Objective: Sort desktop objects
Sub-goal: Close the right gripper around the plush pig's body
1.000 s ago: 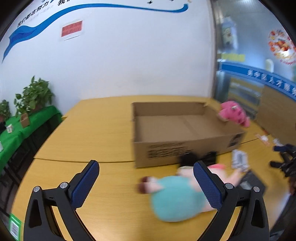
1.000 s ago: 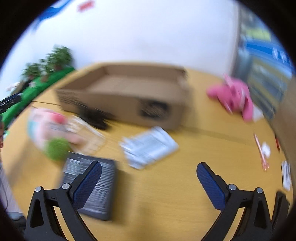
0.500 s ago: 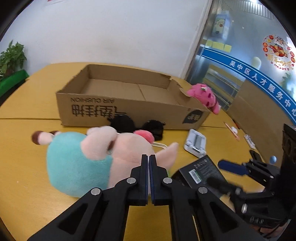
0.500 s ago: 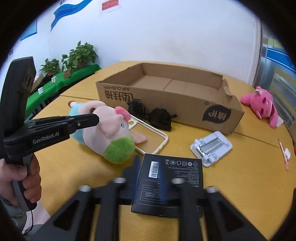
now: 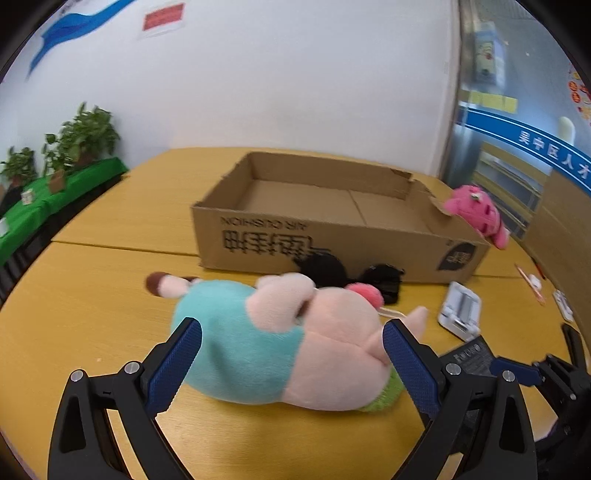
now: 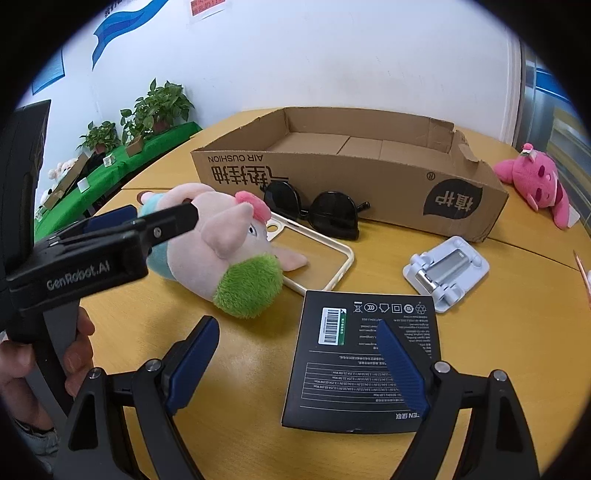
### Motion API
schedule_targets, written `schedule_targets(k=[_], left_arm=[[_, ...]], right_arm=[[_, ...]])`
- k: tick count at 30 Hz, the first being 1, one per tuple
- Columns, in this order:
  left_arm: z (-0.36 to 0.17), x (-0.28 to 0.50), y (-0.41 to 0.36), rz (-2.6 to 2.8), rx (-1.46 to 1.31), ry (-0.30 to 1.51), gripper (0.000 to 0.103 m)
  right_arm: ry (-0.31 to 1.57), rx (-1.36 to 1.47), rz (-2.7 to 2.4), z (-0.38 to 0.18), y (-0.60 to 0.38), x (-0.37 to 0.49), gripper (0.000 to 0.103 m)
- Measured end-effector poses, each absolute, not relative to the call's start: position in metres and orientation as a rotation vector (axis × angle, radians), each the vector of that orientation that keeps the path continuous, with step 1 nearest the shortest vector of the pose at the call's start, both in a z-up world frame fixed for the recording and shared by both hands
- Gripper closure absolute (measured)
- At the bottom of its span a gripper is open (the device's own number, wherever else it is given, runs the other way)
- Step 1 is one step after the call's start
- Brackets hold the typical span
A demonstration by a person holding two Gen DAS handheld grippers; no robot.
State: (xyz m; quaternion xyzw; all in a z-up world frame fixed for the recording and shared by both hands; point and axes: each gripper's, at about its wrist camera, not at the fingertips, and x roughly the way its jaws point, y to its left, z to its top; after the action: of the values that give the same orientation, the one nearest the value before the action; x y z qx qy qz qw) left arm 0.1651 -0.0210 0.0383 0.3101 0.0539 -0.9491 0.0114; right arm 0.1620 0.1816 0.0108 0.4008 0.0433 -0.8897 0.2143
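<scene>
Yellow wooden bench (image 6: 498, 332) carried cardboard box (image 6: 351, 166) at frame centre; white wall, plants (image 6: 159, 103) upper left. Left tool (image 5: 291, 363) had just opened, straddling plush pig (image 5: 280, 339); right tool (image 6: 295, 362) had just opened further, gaping over black box (image 6: 365, 365).

From the left side, the pink-and-teal plush pig (image 5: 280, 343) hides most of the black sunglasses (image 5: 384, 280) and the black printed box (image 5: 469, 356). The open brown cardboard carton (image 5: 332, 236) covers part of the magenta plush toy (image 5: 476, 214). The red wall notice (image 5: 164, 16) is too blurred to read.
</scene>
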Motion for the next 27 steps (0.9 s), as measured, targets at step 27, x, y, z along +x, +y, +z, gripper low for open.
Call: schedule_targets(k=[27], left_arm=[[0.04, 0.178, -0.012, -3.178, 1.087, 0.333, 0.003]], right_arm=[[0.065, 0.994, -2.472, 0.013, 0.222, 0.197, 0.016]])
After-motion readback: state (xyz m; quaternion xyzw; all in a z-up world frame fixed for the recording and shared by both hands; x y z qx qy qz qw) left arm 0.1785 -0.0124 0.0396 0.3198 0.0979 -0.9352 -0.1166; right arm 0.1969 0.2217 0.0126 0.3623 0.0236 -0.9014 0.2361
